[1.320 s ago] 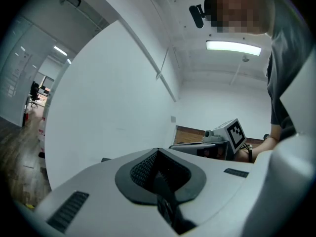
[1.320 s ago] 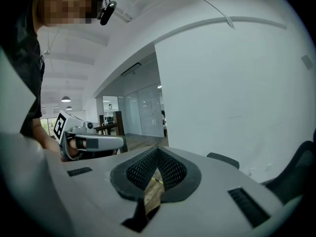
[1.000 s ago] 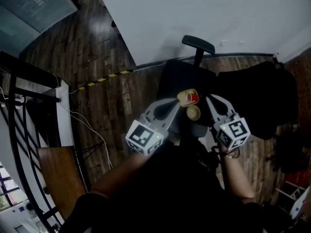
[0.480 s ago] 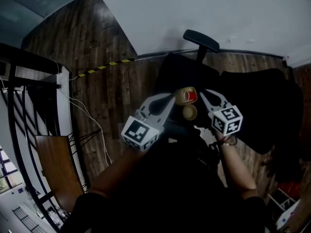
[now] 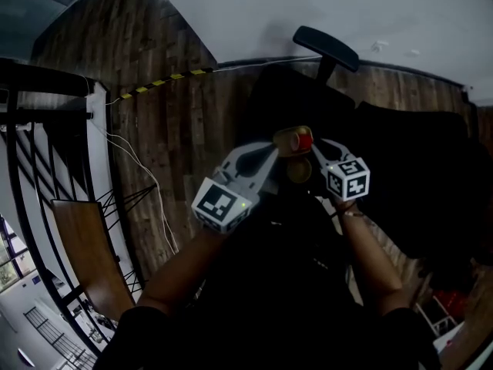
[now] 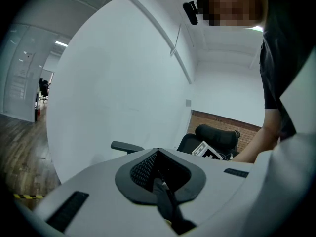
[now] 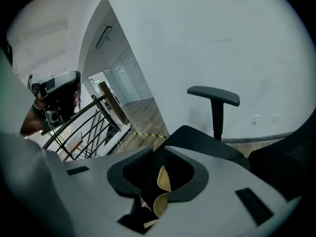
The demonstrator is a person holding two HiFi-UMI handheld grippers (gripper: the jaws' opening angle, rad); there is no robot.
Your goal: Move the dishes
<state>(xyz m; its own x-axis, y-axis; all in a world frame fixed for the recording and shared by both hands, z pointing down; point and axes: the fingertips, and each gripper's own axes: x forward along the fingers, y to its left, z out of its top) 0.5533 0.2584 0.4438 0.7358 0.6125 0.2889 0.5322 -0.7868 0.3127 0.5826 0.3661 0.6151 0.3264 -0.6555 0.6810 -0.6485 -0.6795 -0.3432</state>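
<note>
Both grippers are held up in front of me over a dark office chair. In the head view a yellow cup with a red part [image 5: 293, 139] sits between the two jaw tips, and a tan round dish [image 5: 299, 170] hangs just below it. My left gripper [image 5: 274, 147] reaches the cup from the left; its jaws are shut [image 6: 163, 194] on a thin dark edge. My right gripper [image 5: 315, 146] comes in from the right, shut [image 7: 157, 194] on the rim of a tan dish [image 7: 163, 179]. Which dish each gripper holds is hard to tell in the head view.
A black office chair [image 5: 293, 99] with a raised armrest [image 5: 326, 48] stands against a white wall [image 5: 323, 6]. A black railing [image 5: 31, 153], a wooden panel [image 5: 86, 245], a white cable [image 5: 146, 183] and yellow-black floor tape [image 5: 166, 78] lie to the left on dark wood flooring.
Both grippers have drifted closer together and slightly up in the view, carrying the cup and dish. The right marker cube has moved left. The head view has shifted slightly.
</note>
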